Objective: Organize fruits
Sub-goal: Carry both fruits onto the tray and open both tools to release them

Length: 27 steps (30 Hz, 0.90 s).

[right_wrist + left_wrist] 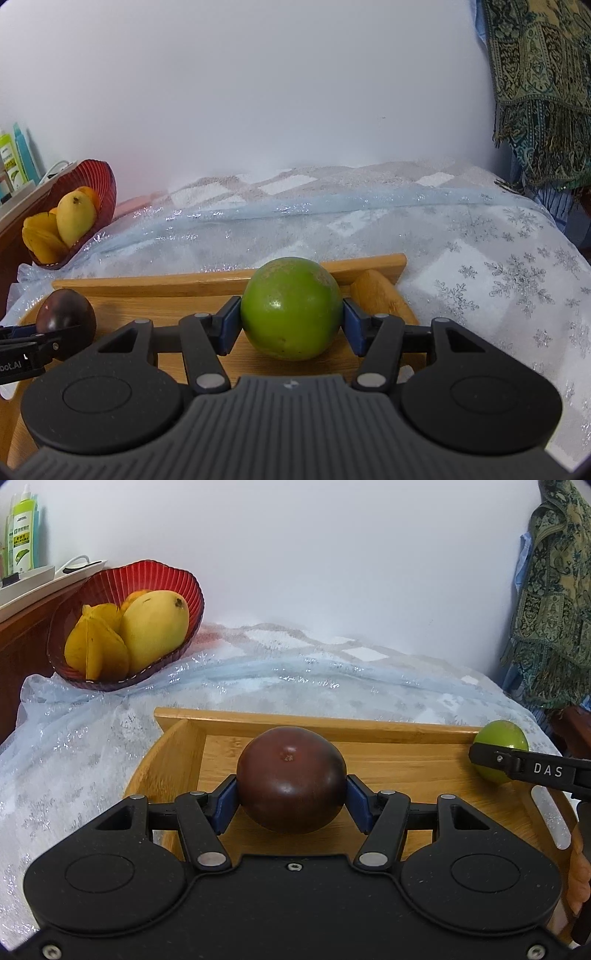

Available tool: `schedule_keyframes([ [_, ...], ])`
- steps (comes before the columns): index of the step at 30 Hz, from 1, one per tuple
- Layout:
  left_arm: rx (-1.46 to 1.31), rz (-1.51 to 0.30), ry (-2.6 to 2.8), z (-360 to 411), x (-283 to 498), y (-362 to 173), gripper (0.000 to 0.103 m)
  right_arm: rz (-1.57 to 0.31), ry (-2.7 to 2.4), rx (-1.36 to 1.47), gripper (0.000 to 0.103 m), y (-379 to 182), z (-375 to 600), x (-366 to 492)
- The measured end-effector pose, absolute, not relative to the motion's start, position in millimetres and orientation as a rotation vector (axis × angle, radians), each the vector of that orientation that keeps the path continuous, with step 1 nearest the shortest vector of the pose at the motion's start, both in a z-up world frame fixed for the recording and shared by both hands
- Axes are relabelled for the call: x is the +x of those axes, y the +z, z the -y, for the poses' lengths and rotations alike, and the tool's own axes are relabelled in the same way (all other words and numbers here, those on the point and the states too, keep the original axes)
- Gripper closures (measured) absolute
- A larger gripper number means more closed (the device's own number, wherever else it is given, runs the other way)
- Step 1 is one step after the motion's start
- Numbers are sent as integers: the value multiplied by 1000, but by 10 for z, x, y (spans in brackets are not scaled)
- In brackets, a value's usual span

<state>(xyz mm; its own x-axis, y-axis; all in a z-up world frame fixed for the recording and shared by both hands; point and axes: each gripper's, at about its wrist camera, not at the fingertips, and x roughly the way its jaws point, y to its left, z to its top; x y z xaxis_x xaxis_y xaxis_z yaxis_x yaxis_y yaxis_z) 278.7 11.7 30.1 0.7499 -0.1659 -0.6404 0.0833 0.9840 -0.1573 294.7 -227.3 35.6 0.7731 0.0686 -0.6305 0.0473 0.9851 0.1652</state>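
Two fruits sit low in the wooden tray (369, 734) on the tabletop: left tongs (291, 794) clamped on the dark purple fruit (291, 779), right tongs (291, 317) clamped on the green fruit (291, 306). Placing looks underway; next, probably ease both open, or lift toward the far-left red bowl (110, 579).

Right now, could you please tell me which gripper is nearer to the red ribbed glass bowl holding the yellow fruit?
Left. The left gripper, clamping a dark purple round fruit, sits nearer the red bowl; the right gripper, clamping a green round fruit, is farther along the wooden tray.
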Motion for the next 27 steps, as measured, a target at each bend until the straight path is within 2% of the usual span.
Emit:
schedule_keyframes([
  [10,-115,-705,-139,-107,2781,283,43,-686,18,197,42,354,2309,2939],
  [18,-109,-702,-137,-110,2773,282,42,-680,19,202,30,422,2354,2883],
  [21,-103,-696,-134,-111,2761,285,41,-679,16,206,30,420,2372,2866],
  [22,-102,-695,-134,-112,2757,286,41,-679,17,208,32,419,2374,2861],
  [23,-103,-695,-134,-114,2753,287,41,-677,17,207,42,422,2367,2858],
  [27,-102,-694,-134,-118,2742,294,40,-667,7,170,42,419,2304,2845],
])
